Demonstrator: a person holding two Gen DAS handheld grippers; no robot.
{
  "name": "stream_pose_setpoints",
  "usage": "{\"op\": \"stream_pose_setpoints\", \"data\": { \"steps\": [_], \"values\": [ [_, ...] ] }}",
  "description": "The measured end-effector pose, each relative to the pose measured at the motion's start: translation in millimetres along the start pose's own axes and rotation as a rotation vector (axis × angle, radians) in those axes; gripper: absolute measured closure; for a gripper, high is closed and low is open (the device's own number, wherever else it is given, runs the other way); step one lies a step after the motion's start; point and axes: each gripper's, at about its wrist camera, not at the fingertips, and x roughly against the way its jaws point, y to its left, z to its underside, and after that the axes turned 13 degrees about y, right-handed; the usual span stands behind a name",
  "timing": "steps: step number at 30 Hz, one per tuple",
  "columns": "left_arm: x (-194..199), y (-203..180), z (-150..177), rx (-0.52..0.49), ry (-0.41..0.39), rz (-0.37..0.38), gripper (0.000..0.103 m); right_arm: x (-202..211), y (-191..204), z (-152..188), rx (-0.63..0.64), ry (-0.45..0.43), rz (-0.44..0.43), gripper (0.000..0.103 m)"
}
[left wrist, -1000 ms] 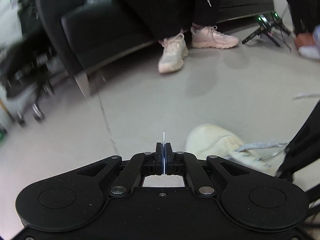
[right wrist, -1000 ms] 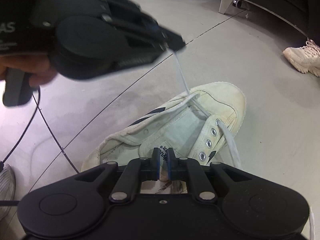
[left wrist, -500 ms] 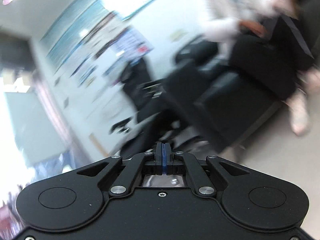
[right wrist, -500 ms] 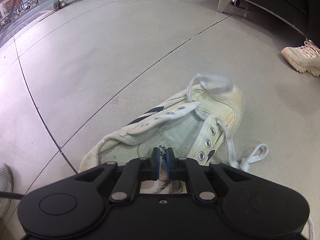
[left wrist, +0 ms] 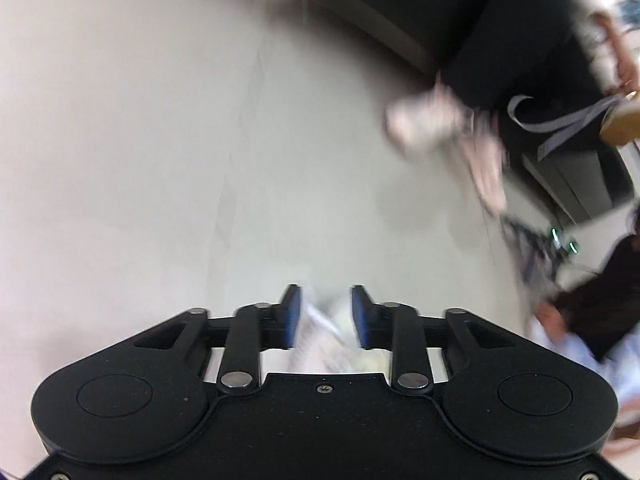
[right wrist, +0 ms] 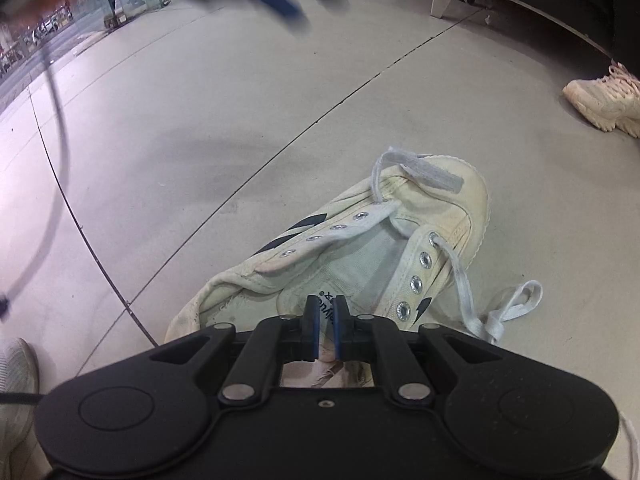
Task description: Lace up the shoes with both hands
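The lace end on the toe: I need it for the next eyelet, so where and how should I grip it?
Grip the lace end near its flat tip, coming from above. It lies free across the shoe toe, so fingers can likely close across its width.

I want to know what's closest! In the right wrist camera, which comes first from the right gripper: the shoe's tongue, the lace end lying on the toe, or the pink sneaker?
1. Tongue: the right gripper is shut on its near end.
2. Lace end: farther ahead, on the toe of the cream shoe.
3. Pink sneaker: far right, across the floor.
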Motion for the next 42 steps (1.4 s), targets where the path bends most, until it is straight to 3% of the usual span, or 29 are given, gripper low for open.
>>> {"op": "stream_pose_setpoints", "data": {
  "steps": [3,8,12,19,24,25,28,31,34,37,39,40,42],
  "values": [
    [-47.8,-2.7,-21.2,0.001,0.064,-0.086,0.073,-0.9,-2.0,-0.5,-0.011,-0.005,-0.013,0.098],
    [-80.1,-11.7,-38.8,-0.031,0.120,-0.133,0.072,-3.4,-5.2,-3.5,-0.014,-0.007,-0.027,0.098],
    [-89.1,-14.8,-40.9,-0.040,0.146,-0.196,0.072,2.1,-2.1,3.5,-0.018,-0.007,-0.036,0.098],
    [-95.7,-12.5,-37.0,-0.028,0.164,-0.221,0.071,1.5,-5.5,3.0,-0.008,-0.008,-0.035,0.098],
    [-100.7,-26.4,-30.9,-0.088,0.158,-0.305,0.072,1.8,-5.9,2.3,-0.005,-0.007,-0.035,0.098],
    [-101.5,-27.5,-30.6,-0.093,0.156,-0.312,0.074,2.2,-5.2,3.1,-0.004,-0.007,-0.034,0.098],
    [-99.9,-30.8,-19.3,-0.158,0.148,-0.394,0.094,2.5,-4.9,3.4,-0.005,-0.007,-0.034,0.098],
    [-98.2,-25.4,-16.4,-0.162,0.141,-0.382,0.102,2.3,-4.7,3.1,-0.009,-0.007,-0.035,0.098],
    [-91.1,-15.3,-9.4,-0.147,0.106,-0.328,0.102,3.1,-3.8,2.8,-0.008,-0.008,-0.031,0.098],
    [-67.6,-11.2,4.4,-0.190,0.011,-0.271,0.103,2.0,-1.9,2.2,-0.007,-0.011,-0.026,0.098],
    [-35.0,-12.4,20.0,-0.264,-0.098,-0.230,0.103,-0.5,0.1,1.6,-0.004,-0.013,-0.021,0.098],
    [-23.7,-14.3,26.2,-0.301,-0.139,-0.233,0.103,-1.1,0.8,1.5,-0.003,-0.013,-0.019,0.098],
    [16.6,-26.0,53.7,-0.470,-0.303,-0.280,0.103,-1.7,3.7,1.1,0.008,-0.013,-0.007,0.098]
  ]
}}
